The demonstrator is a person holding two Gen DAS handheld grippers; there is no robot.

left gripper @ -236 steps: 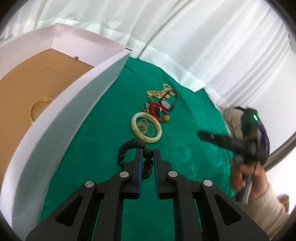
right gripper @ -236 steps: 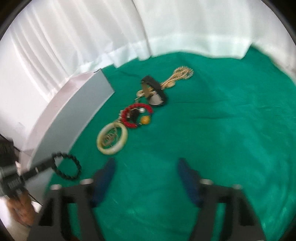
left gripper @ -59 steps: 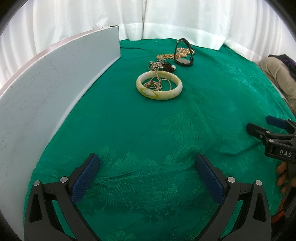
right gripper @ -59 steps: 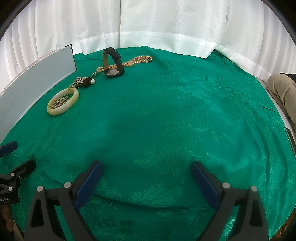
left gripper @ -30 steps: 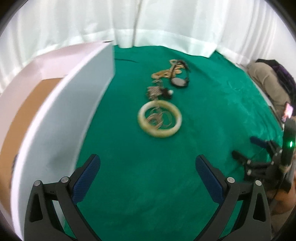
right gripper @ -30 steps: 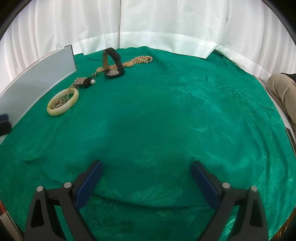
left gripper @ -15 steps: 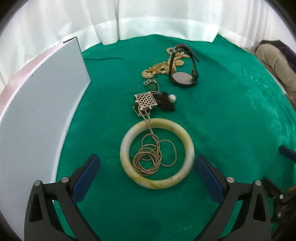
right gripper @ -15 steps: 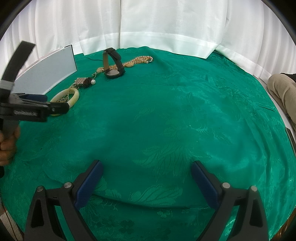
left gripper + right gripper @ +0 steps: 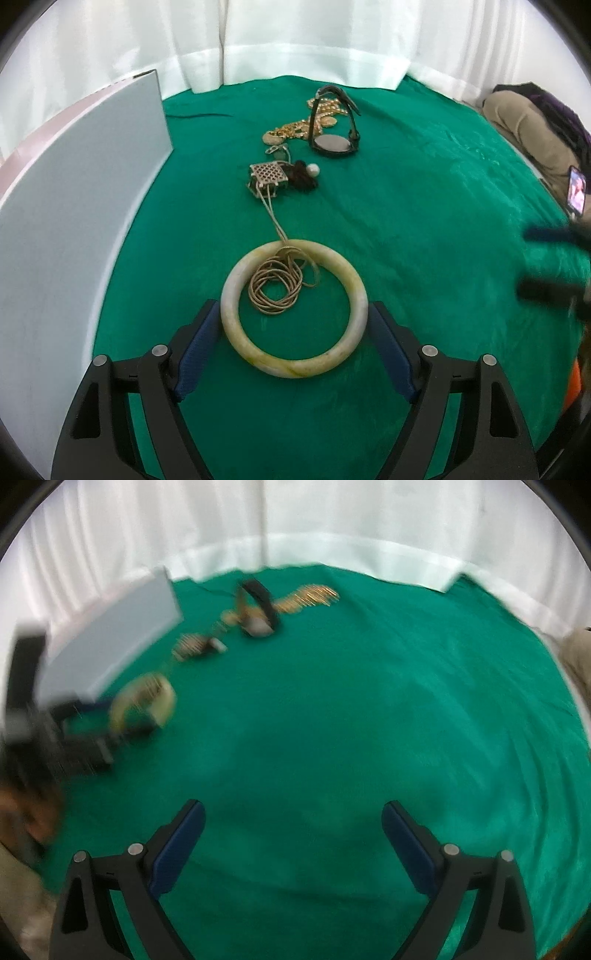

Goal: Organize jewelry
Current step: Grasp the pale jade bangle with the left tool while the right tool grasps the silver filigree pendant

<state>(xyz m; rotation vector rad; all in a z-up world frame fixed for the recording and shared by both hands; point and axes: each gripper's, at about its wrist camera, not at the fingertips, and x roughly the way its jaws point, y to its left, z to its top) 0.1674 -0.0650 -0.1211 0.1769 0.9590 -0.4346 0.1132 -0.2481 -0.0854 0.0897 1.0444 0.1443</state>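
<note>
A pale jade bangle (image 9: pixel 295 369) lies flat on the green cloth (image 9: pixel 424 221), with a coiled gold chain (image 9: pixel 275 290) inside it. The chain runs up to a square lattice pendant (image 9: pixel 267 173). My left gripper (image 9: pixel 291 314) is down over the bangle and its jaws are closing. The blue pads (image 9: pixel 195 347) stand just outside the ring's left and right sides, and I see no firm press. The blurred right wrist view shows the bangle (image 9: pixel 144 701) in front of the left gripper (image 9: pixel 110 720). My right gripper (image 9: pixel 293 834) is open over bare cloth with nothing between its fingers.
Farther back lie a dark piece with a pearl (image 9: pixel 306 175), a black watch (image 9: pixel 334 142) and a gold bead necklace (image 9: pixel 291 131). A white box wall (image 9: pixel 74 192) runs along the left. At the right are a person's trouser leg (image 9: pixel 524 125) and a lit phone (image 9: pixel 577 192).
My left gripper has come down and forward onto the bangle, and its jaws have narrowed around it. The right wrist view has shifted and blurred, and the jewelry now sits lower in it.
</note>
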